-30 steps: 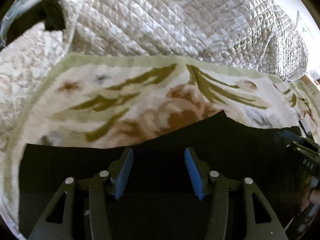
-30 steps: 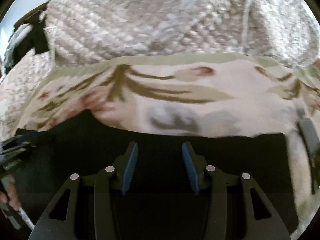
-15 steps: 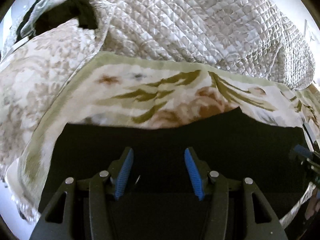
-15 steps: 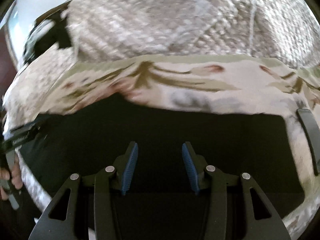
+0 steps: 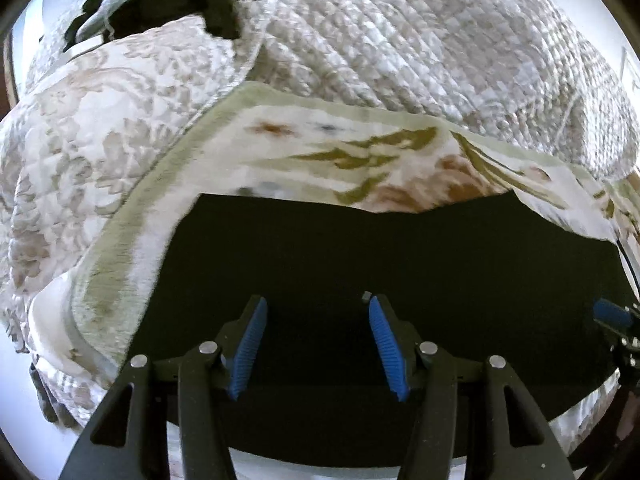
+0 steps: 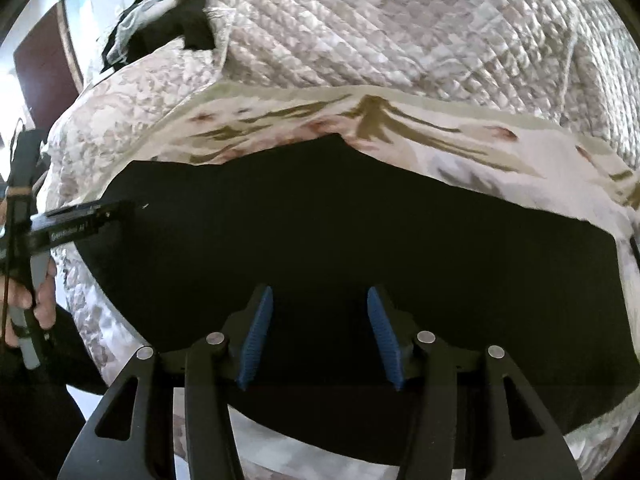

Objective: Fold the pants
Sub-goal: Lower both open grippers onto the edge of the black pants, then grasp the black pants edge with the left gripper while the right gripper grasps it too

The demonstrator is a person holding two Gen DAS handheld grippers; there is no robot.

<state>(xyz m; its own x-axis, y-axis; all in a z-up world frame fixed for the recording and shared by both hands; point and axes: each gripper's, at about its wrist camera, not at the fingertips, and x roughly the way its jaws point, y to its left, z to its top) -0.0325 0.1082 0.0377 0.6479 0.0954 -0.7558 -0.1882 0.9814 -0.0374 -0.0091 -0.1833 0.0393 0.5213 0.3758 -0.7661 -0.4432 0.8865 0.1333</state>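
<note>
Pants (image 5: 400, 256), black and flat, lie on the flowery blanket (image 5: 280, 152) on my bed. My left tongs (image 5: 314, 338) and right tongs (image 6: 316, 334) are both wide apart above them, holding nothing

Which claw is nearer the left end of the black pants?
Left. The left claw hovers over the pants near their left end; the right claw is over them farther right. Both are open.

You're working on a bed (image 5: 100, 140) under a pale damask cover, with a floral blanket (image 5: 320, 152) spread on it, black pants (image 5: 400, 248) flat on that, and a quilted comforter (image 5: 400, 40) heaped behind.
</note>
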